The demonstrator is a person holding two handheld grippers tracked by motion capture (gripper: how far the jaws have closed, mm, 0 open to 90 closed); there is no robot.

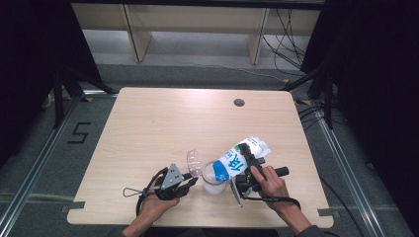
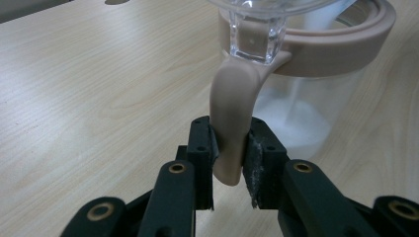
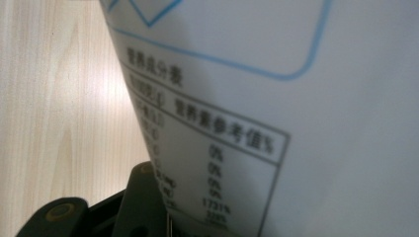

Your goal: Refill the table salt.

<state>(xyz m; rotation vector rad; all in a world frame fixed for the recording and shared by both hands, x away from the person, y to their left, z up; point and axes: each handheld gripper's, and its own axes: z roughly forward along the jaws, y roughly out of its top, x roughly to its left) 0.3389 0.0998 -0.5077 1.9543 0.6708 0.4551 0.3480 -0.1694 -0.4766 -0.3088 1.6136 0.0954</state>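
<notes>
The person is pouring from a bag [image 1: 237, 160] into a jar [image 1: 213, 178] sitting on the worktop [image 1: 163, 118], toward its near edge at about five o'clock from the middle. The left gripper [image 1: 190, 181] is pinching the jar's tan handle [image 2: 232, 133], jaws narrow and pressing the strap from both sides, steadying the jar while its clear lid [image 1: 194, 162] is standing flipped open at ten o'clock of the rim. The right gripper [image 1: 245, 160] is clamping the bag midway along its body and tilting its mouth down toward seven o'clock, over the jar. A fine white powder [image 2: 296, 126] is piling up at the jar's bottom. I'm judging the bag to be soft and crushable, its weight shifting as it empties, so the mid-body hold is looking sensible, though the smooth printed film could be slipping. The jar is looking light, rigid and easy to tip; its handle seems flexible, so holding low on it is looking wise.
</notes>
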